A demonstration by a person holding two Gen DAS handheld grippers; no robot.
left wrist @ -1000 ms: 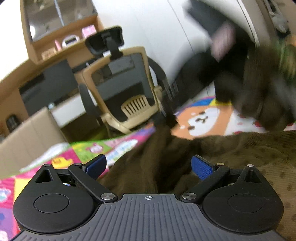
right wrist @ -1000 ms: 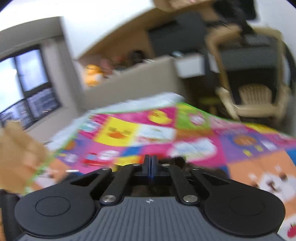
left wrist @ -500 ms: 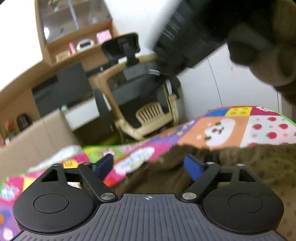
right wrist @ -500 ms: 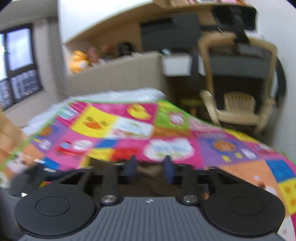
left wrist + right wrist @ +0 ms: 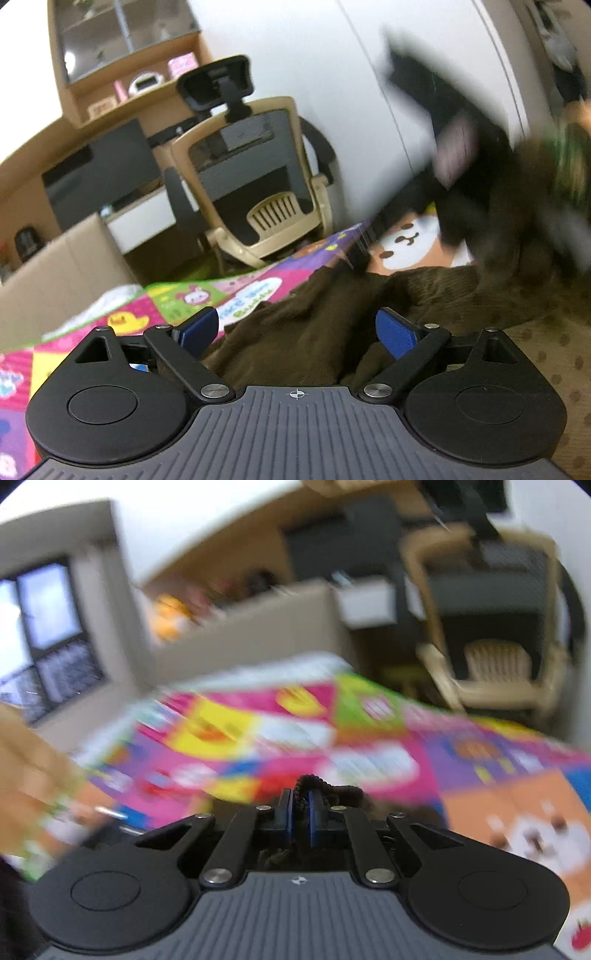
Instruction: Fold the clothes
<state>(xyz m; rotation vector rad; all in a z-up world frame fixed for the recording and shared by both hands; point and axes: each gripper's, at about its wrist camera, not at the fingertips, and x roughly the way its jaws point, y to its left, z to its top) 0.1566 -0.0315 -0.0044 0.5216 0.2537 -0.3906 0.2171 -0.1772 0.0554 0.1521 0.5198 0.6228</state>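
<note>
Underneath everything lies the mat, a soft patchwork of bright squares in pink, yellow, green, purple and orange with cartoon prints; it serves as the landmark. Beyond its far edge stands a chair with a beige frame, dark mesh back and black headrest, and off its left edge a plain cardboard box.

On the mat sprawls the garment, a dark brown, ribbed, corduroy-like cloth, rumpled into thick folds; toward the mat's right side a paler brown part shows small dots.

Just above the garment, at the mat's near edge, the left gripper has its black arms spread wide. Its blue pads stand well apart with brown folds between them, and neither pad presses the cloth.

Over the mat's right part the right gripper has just been closing, and its blue pads are almost together, pinching a thin ribbed edge of the garment that bulges up dark beyond the tips. In the left view that gripper is a black blur draped in brown cloth, raised above the mat.
</note>
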